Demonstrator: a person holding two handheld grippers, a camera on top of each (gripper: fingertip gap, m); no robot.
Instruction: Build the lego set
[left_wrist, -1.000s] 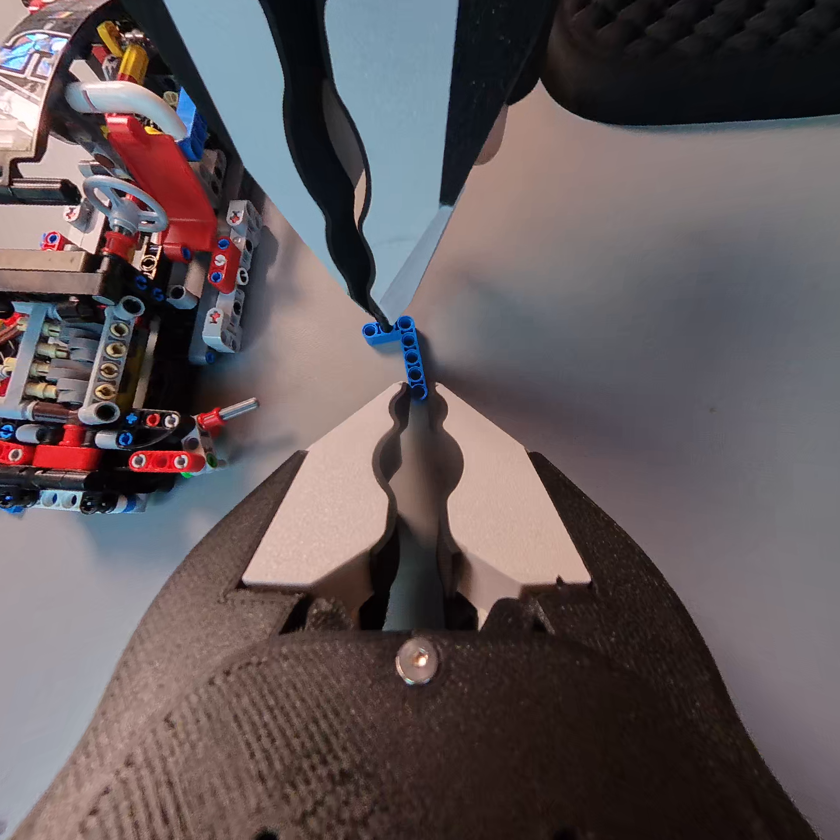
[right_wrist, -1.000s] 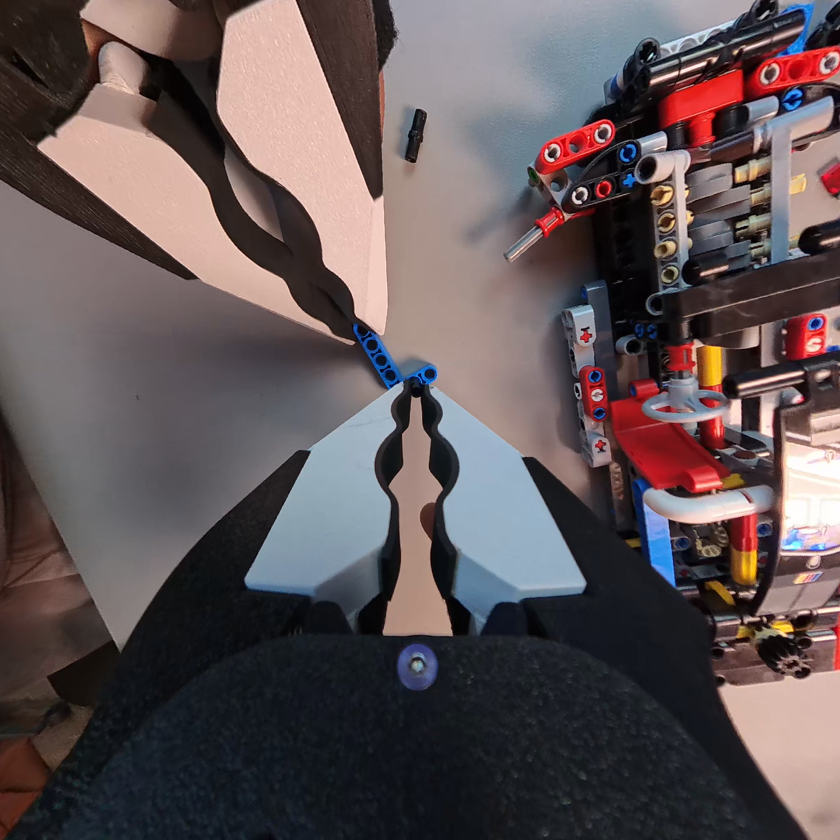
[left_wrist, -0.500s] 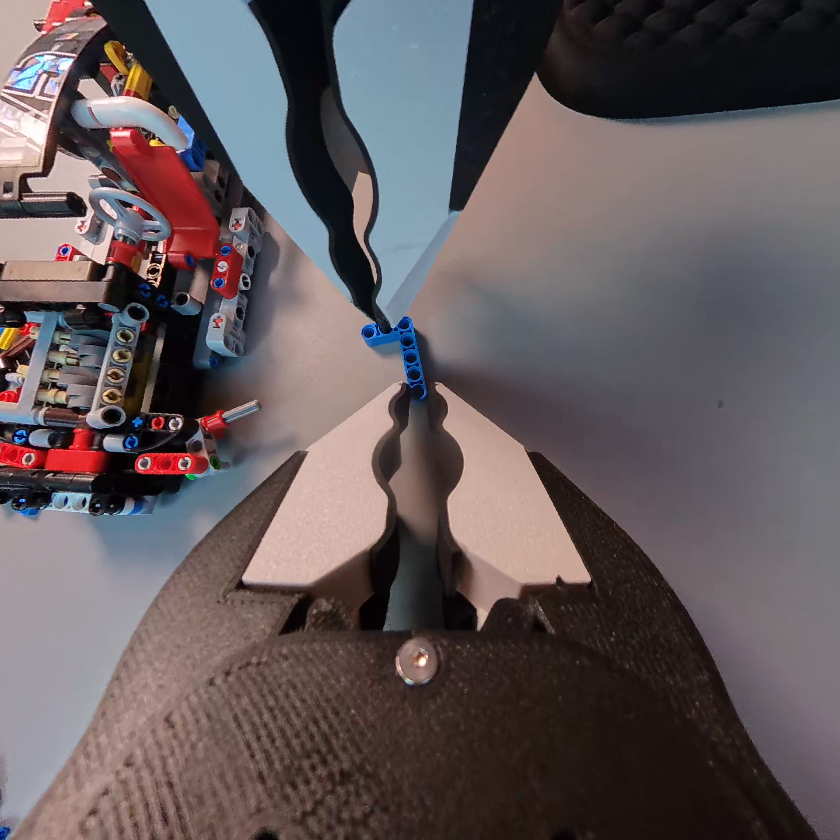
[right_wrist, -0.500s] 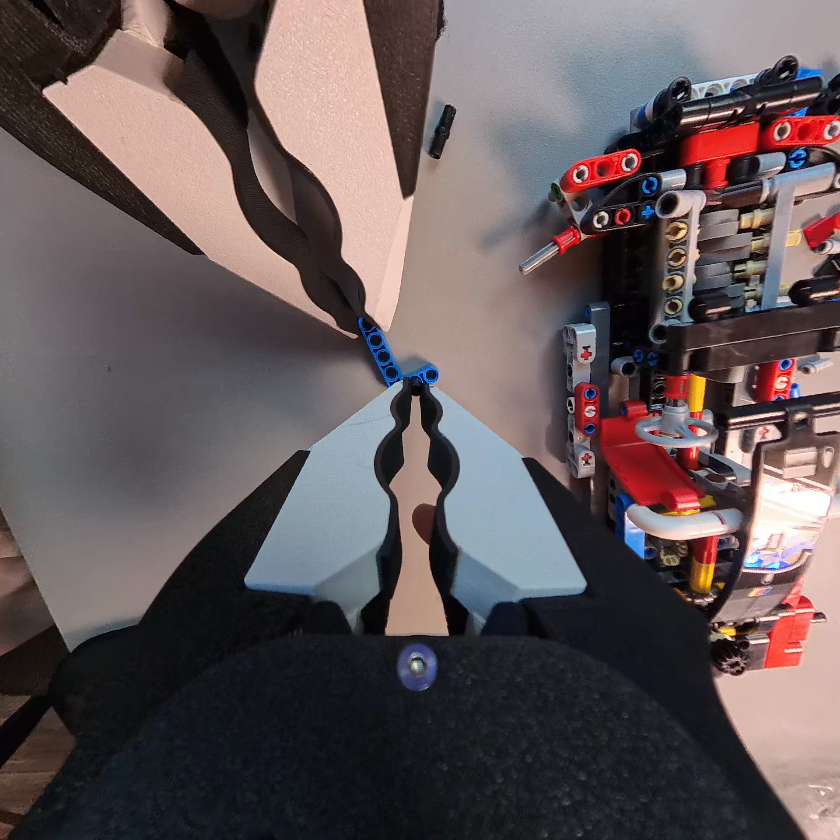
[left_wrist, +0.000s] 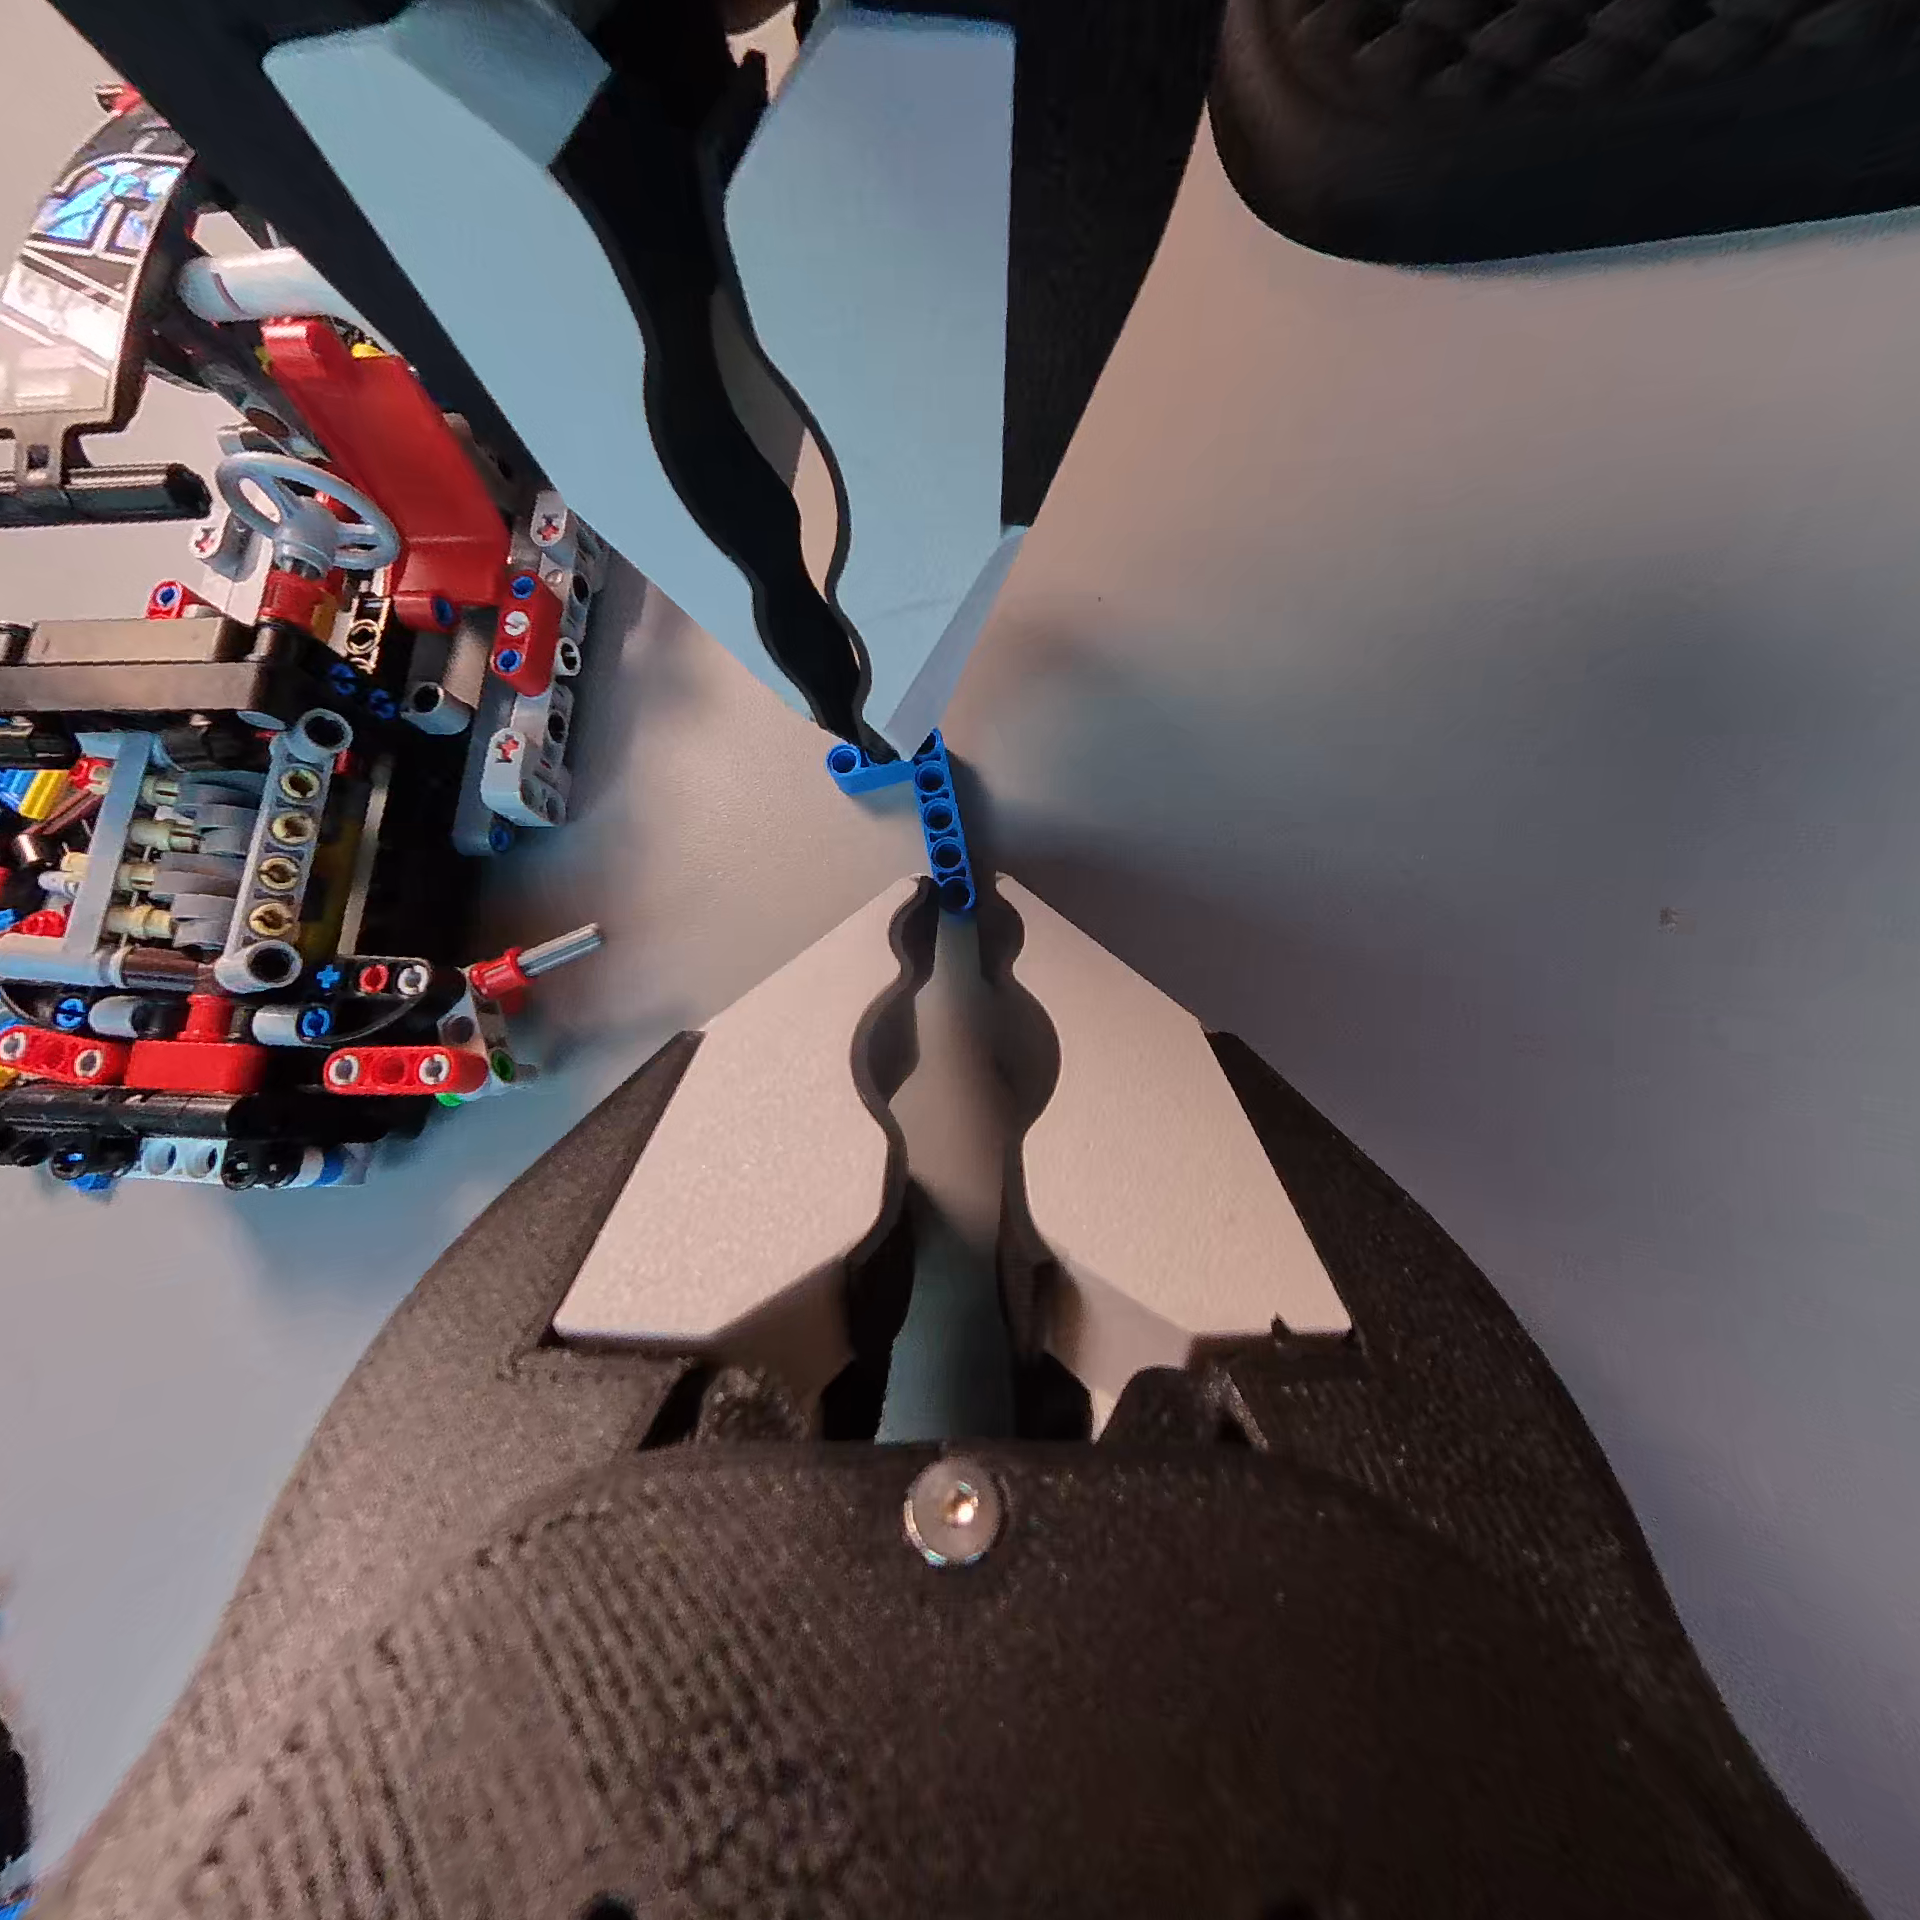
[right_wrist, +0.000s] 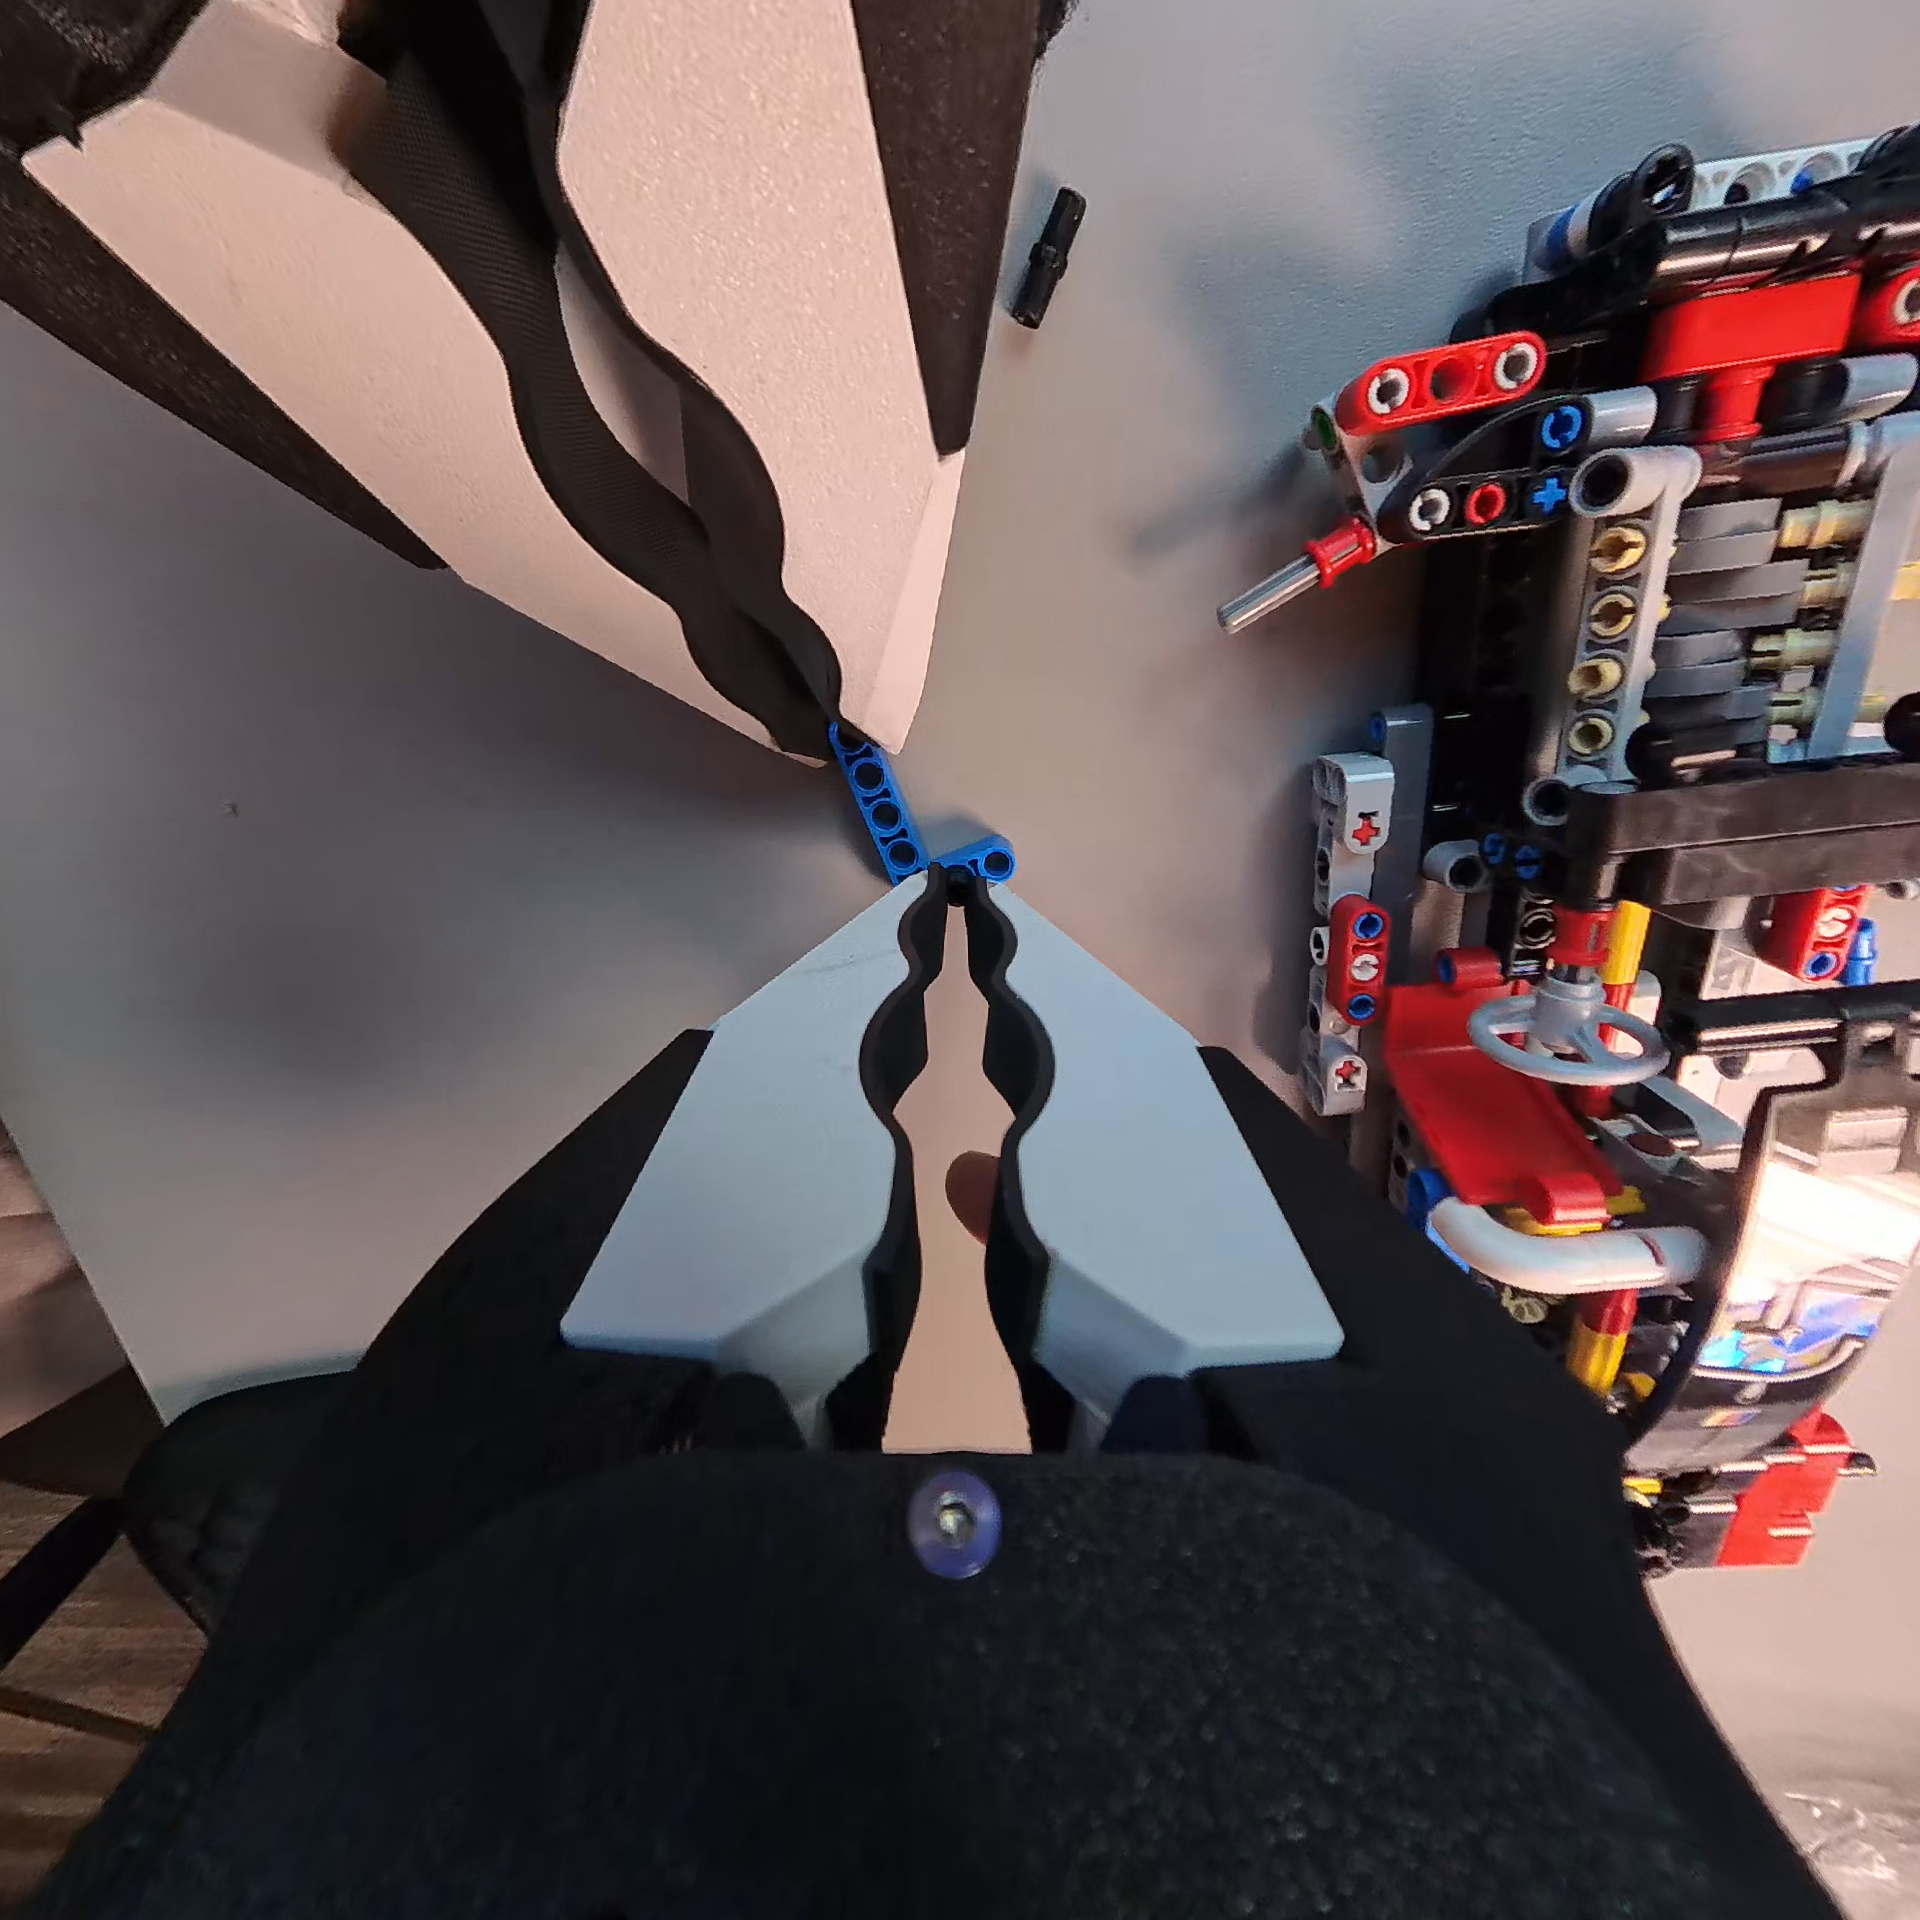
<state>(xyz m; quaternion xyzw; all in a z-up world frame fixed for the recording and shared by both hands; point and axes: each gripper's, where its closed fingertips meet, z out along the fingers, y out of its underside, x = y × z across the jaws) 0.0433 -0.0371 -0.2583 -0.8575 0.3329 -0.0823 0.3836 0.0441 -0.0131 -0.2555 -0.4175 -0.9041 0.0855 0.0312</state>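
both grippers pinch the same small blue l-shaped lego beam, held over the pale grey table. left gripper has its tips closed on the end of the long arm of the beam; the fingers are near together, with only a narrow wavy gap behind the tips. right gripper is clamped on the short arm of the beam, right at the corner hole, black pads meeting at the tip. each gripper also shows in the other's view, coming in from the top edge, tip on the beam. cannot tell if the beam touches the table or hangs just above it.

the part-built lego vehicle lies on the table well apart from the beam, at the left in the left wrist view and at the right in the right wrist view. it has red panels, a grey steering wheel, black frame beams, grey beams with holes and a printed curved panel. a grey axle with a red bush sticks out of its side towards the grippers. a small black pin lies loose on the table, beside the left gripper's finger in the right wrist view. a fingertip shows through the gap between the right gripper's fingers.
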